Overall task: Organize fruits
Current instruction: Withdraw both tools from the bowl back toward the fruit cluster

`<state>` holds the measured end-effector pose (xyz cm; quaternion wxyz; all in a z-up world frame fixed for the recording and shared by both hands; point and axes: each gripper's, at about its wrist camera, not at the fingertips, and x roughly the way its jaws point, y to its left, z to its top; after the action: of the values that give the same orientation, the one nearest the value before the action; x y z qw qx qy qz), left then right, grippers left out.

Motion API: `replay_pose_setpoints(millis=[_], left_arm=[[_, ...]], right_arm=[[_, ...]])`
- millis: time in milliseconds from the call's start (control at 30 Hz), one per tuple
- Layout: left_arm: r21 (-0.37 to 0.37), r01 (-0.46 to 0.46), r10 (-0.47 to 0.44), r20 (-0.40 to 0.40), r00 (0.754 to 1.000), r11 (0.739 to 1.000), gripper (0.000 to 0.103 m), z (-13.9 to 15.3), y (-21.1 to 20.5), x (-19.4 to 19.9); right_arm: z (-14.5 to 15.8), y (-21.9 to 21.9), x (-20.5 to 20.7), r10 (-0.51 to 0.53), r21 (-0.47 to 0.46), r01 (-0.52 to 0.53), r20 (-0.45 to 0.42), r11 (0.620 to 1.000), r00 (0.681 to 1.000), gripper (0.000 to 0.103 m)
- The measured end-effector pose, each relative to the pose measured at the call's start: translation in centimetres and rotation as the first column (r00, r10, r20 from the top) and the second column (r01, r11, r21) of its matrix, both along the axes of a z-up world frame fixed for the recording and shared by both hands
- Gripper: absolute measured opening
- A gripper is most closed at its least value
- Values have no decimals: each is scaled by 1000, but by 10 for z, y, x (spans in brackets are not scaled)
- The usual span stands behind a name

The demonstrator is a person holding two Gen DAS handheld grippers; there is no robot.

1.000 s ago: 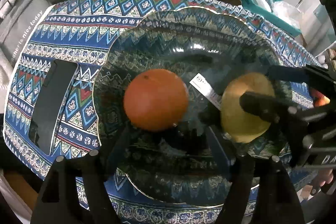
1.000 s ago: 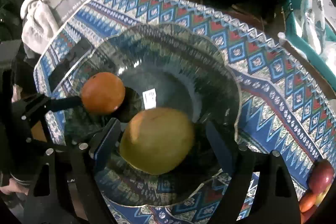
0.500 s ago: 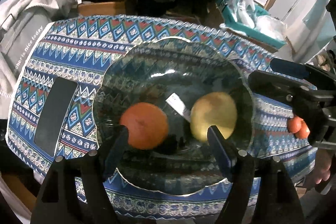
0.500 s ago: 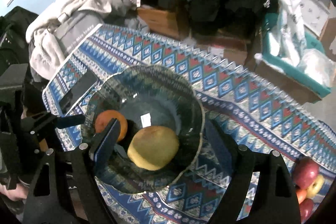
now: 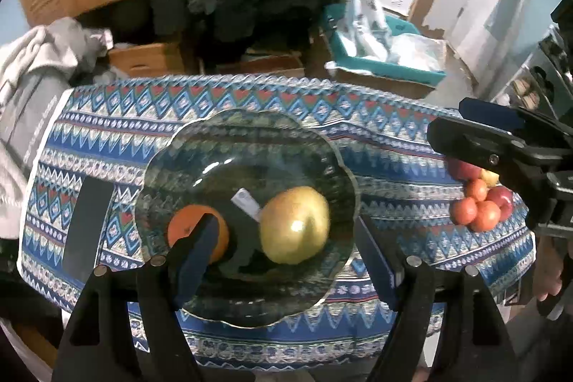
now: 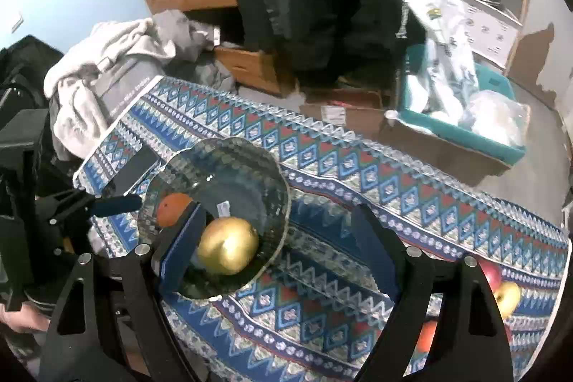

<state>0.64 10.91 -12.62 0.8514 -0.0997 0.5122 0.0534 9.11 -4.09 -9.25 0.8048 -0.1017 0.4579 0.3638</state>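
Note:
A scalloped glass bowl (image 5: 250, 145) (image 6: 243, 174) stands on the patterned tablecloth. In it lie an orange (image 5: 195, 224) (image 6: 172, 206) on the left and a yellow-green fruit (image 5: 295, 224) (image 6: 229, 249) on the right, with a white sticker between them. My left gripper (image 5: 286, 256) hovers open above the bowl's near side, holding nothing. Beside it, my right gripper (image 6: 279, 246) is open and empty too, above the bowl's right rim. Each gripper shows in the other's view, left gripper (image 6: 107, 203) and right gripper (image 5: 494, 138).
Several loose red, orange and yellow fruits (image 5: 480, 203) (image 6: 501, 289) lie on the cloth near the table's right end. A black phone (image 5: 86, 228) (image 6: 138, 165) lies left of the bowl. Grey clothes, cardboard boxes and a teal bin stand beyond the table.
Both grippers have risen and drawn back from the bowl, so the bowl and its two fruits look smaller. The orange and yellow-green fruit stay in the bowl.

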Motion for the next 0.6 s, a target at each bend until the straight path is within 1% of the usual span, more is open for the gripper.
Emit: replay_pose_setpoints(millis=[167, 267, 400, 533, 600], left_arm=[[18, 43, -43, 25, 999, 999, 81, 12, -20, 2], [16, 68, -69, 32, 997, 998, 81, 16, -33, 5], [10, 99, -100, 34, 994, 995, 81, 20, -50, 12], [5, 132, -132, 36, 991, 991, 81, 24, -68, 17], [18, 150, -150, 42, 988, 989, 81, 26, -79, 18]], right_arm=[[11, -28, -1, -39, -2, 39, 21, 999, 999, 84], [16, -47, -1, -63, 9, 63, 20, 998, 998, 84], [22, -77, -2, -97, -6, 97, 50, 995, 994, 84], [27, -104, 1, -137, 9, 137, 38, 991, 990, 84], [29, -120, 3, -162, 12, 161, 38, 987, 986, 84]])
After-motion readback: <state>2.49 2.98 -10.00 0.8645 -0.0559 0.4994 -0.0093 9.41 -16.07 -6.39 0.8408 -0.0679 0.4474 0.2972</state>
